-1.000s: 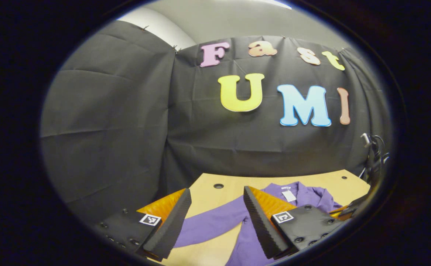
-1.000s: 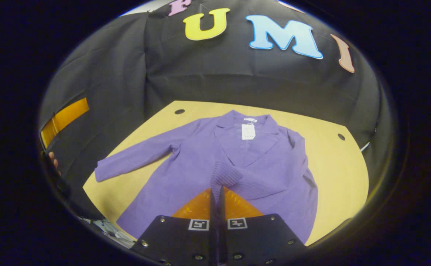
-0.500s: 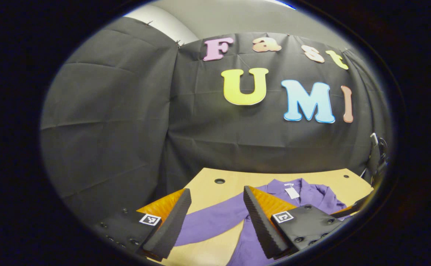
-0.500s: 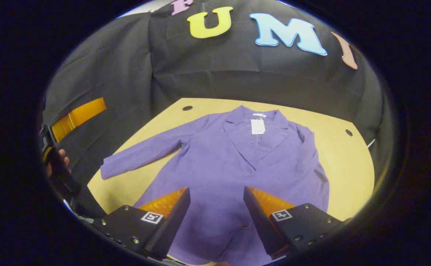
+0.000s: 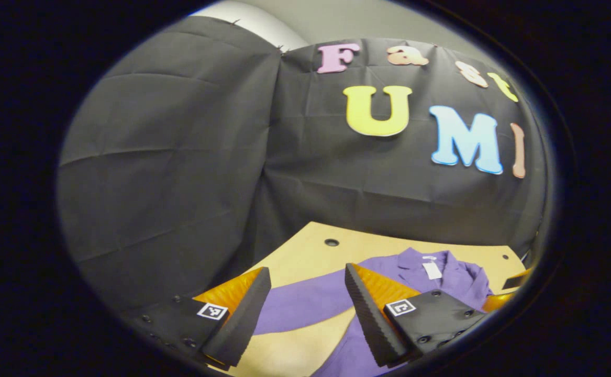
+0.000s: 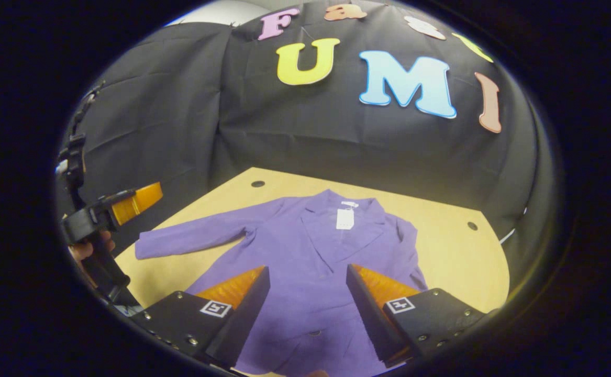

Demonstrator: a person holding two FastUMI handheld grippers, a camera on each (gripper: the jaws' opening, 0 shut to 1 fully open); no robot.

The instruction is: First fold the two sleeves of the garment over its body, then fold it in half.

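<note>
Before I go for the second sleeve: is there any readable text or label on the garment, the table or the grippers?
White tag at the collar of the purple garment: any print is too small to read.
Square markers on the right gripper: black-and-white patterns, no letters or numbers.
Square markers on the left gripper: likewise patterns, no text.
Nothing here can be quoted.

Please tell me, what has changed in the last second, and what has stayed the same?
The right gripper, shut on a fold of the purple jacket a second ago, opened, let the cloth go and drew back above it. The left gripper stayed open over the outstretched sleeve, and the jacket stayed flat on the table.
</note>
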